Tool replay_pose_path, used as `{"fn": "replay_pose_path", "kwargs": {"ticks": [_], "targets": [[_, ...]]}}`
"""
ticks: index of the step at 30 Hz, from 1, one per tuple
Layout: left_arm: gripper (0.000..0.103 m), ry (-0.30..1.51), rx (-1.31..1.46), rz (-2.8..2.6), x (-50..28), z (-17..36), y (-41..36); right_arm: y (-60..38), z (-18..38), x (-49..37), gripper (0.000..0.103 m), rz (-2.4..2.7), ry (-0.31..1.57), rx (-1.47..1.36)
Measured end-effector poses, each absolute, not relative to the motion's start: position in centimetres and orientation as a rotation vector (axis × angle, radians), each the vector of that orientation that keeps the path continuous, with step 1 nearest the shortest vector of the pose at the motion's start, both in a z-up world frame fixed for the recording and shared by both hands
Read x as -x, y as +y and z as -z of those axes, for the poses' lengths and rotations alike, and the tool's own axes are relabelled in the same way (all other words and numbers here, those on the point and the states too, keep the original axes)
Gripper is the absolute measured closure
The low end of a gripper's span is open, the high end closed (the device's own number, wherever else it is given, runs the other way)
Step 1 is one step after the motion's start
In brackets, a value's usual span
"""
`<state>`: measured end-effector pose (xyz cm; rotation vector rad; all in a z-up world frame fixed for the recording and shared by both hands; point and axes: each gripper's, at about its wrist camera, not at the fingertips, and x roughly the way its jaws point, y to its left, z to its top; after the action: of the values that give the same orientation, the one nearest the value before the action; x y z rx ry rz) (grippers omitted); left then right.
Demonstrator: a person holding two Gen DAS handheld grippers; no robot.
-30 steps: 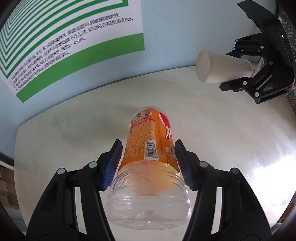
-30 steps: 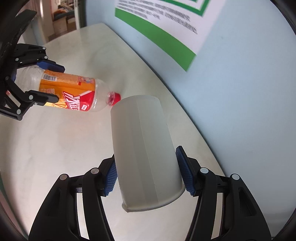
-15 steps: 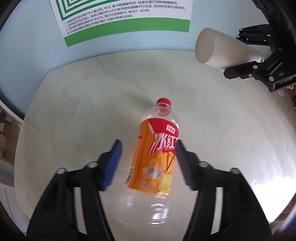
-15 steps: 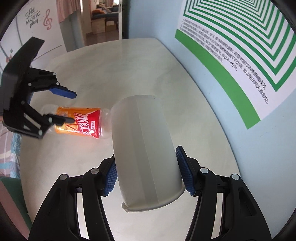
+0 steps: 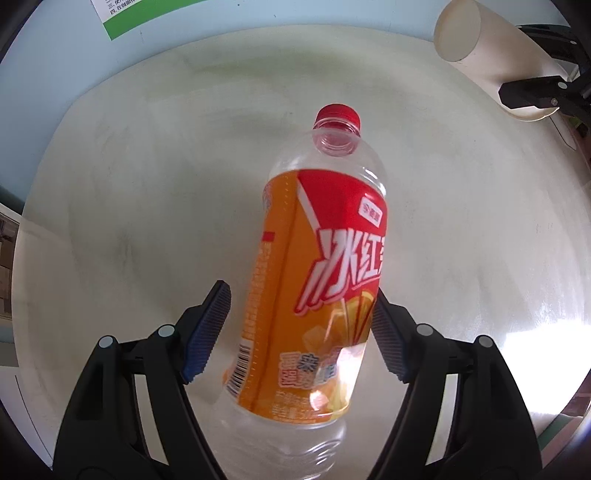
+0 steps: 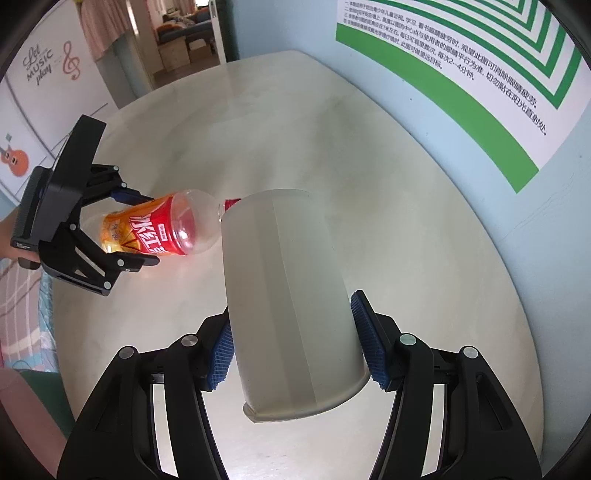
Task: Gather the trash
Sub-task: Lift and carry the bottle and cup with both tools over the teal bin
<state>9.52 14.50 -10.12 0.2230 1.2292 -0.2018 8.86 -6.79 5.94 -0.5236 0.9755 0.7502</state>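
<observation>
Bottle [image 5: 321, 280] front and centre in the left wrist view: a clear plastic drink bottle with an orange and red label and a red cap [image 5: 337, 114], lying between the fingers of the left gripper [image 5: 301, 328], cap pointing away from the camera. The jaws are closing at this moment. The right blue pad [image 5: 388, 339] is against the label; the left pad [image 5: 207, 332] stands apart from it, a strip of table showing in the gap. So the bottle is between the jaws, not clamped. Below it spreads the pale cream table [image 5: 147, 184], bright with glare at the right. Top right, a white paper cup [image 5: 484, 51] lies on its side with its closed base towards the camera, black fingers of the right gripper [image 5: 532, 66] round it. A corner of the green-edged poster [image 5: 122, 14] shows on the pale blue wall.

Over to the right wrist view. The paper cup [image 6: 291, 302] fills the middle, held base away from the camera, rim nearest. The right gripper [image 6: 295, 339] has its two blue pads pressed on either side of the cup near the rim: a firm hold, jaws about half spread. Off to the left, the left gripper [image 6: 140, 229] brackets the bottle [image 6: 159, 229], just above the table [image 6: 406, 221]. The bottle's neck goes out of sight behind the cup's base. The poster [image 6: 480, 74], green stripes and printed text, is on the wall at the right.
</observation>
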Motion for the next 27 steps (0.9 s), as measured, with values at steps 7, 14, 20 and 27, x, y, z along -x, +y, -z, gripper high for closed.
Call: {"fn": "replay_pose_path", "kwargs": {"ticks": [7,14,20,27], "targets": [[0.048,1.226,-0.203,0.210,-8.5,10.0,15.0,-6.5,-5.2,-7.0,0.044,-0.751,1.006,0.507],[0.049,1.140,-0.103,0.128,-4.5,6.3,19.0,-3.7,-6.3,-4.8,0.044,-0.811,0.982,0.545],[0.049,1.066,-0.002,0.008,3.2,2.8,24.5,3.8,-7.6,-1.8,0.044,-0.960,0.950,0.595],[0.049,1.066,0.143,-0.235,15.0,2.6,33.6,18.0,-7.1,5.7,0.044,-1.241,0.909,0.697]]}}
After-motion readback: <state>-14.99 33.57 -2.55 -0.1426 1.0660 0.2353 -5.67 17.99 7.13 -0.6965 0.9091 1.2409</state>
